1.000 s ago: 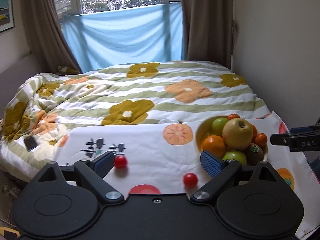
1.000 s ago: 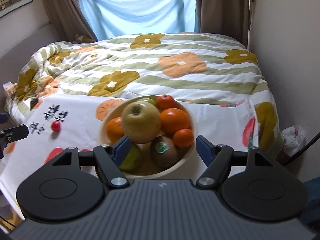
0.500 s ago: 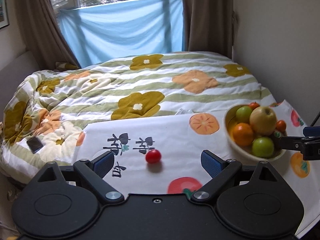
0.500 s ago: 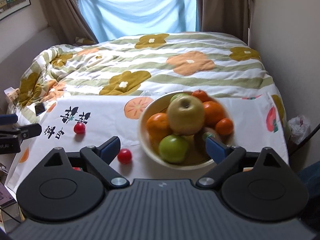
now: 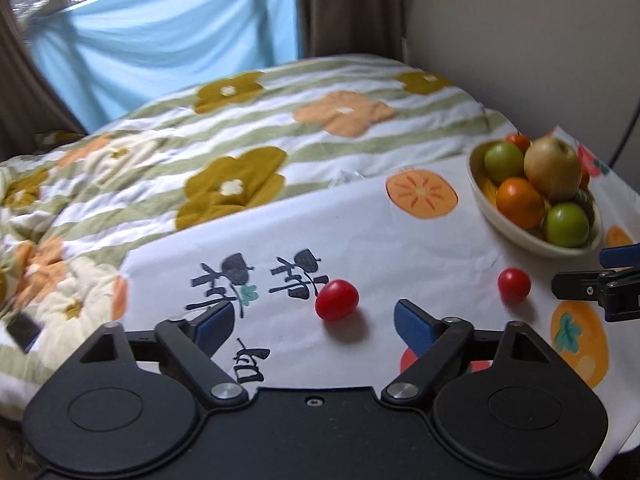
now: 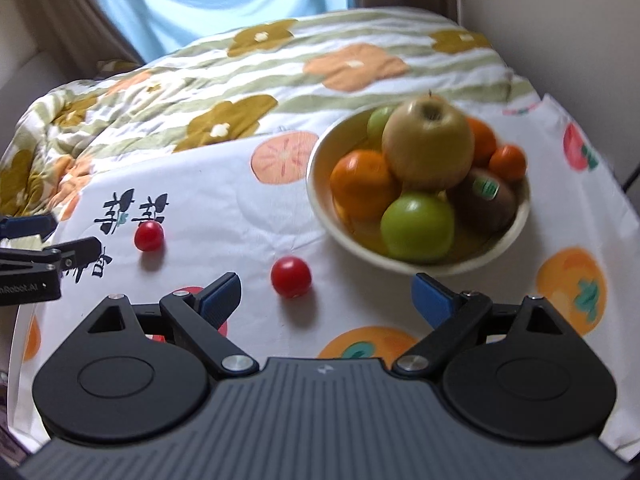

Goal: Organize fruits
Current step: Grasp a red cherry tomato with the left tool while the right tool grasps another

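left tomato (image 5: 336, 299): centre frame; small, smooth, soft, rolls; pinch its sides lightly
left gripper (image 5: 314, 322): spread wide, empty
right gripper (image 6: 328, 300): spread wide, empty

A white persimmon-print cloth (image 5: 384, 236) covers the frame's lower middle. Behind it, a flowered striped quilt (image 5: 248, 148) fills the middle; blue fabric (image 5: 168, 52) and brown curtains (image 5: 348, 4) hang at the top.

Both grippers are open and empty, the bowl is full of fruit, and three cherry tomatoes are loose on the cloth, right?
Nearly. Only two cherry tomatoes lie loose on the cloth, not three: one ahead of the right gripper, the other farther left; the right wrist view shows both. The rest holds: the left gripper is open and empty too, and the bowl is full.
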### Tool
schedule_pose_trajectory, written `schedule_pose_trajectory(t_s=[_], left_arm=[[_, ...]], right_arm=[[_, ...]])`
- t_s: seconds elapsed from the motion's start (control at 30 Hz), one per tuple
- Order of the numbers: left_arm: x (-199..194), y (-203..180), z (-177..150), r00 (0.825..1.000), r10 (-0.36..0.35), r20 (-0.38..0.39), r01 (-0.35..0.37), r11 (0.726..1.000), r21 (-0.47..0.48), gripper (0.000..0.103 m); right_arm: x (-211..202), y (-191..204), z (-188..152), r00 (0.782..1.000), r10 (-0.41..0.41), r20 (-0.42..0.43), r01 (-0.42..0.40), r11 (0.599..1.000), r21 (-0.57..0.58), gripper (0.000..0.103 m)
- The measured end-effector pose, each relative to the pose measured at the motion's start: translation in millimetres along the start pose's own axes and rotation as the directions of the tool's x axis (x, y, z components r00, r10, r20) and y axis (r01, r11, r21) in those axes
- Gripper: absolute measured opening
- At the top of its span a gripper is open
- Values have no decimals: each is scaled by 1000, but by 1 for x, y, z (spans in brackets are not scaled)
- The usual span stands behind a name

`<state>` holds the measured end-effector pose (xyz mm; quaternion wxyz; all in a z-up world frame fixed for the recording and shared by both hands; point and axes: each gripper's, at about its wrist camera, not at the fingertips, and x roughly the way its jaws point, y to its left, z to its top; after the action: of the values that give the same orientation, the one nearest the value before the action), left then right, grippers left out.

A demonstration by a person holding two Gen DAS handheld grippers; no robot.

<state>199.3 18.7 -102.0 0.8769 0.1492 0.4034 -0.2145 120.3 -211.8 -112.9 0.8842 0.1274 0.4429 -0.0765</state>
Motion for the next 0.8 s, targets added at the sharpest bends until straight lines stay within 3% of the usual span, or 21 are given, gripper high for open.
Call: schedule_pose_trajectory(t_s=[0.13, 0.27, 0.33, 0.57, 0.73, 0.8], left_arm=[[24, 7, -1, 998, -60, -28, 61, 998, 36, 77], [43, 10, 1, 994, -99, -46, 102, 993, 65, 74], [51, 11, 1, 992, -117, -52, 121, 990, 77, 67], [70, 11, 1, 984, -161, -80, 169, 980, 103, 50], [71, 10, -1, 982, -175, -72, 183, 976, 118, 36], [71, 10, -1, 982, -175, -69, 183, 976, 123, 36]], right_arm=[[15, 10, -4, 1000, -30, -11, 30, 999, 31, 103], [27, 16, -6, 999, -43, -14, 44, 997, 67, 103], [31, 19, -6, 999, -52, -14, 53, 996, 76, 103], [45, 25, -8, 996, -74, -43, 77, 993, 89, 85], [49, 26, -8, 995, -89, -50, 93, 992, 90, 82], [51, 25, -8, 994, -92, -52, 97, 991, 90, 80]])
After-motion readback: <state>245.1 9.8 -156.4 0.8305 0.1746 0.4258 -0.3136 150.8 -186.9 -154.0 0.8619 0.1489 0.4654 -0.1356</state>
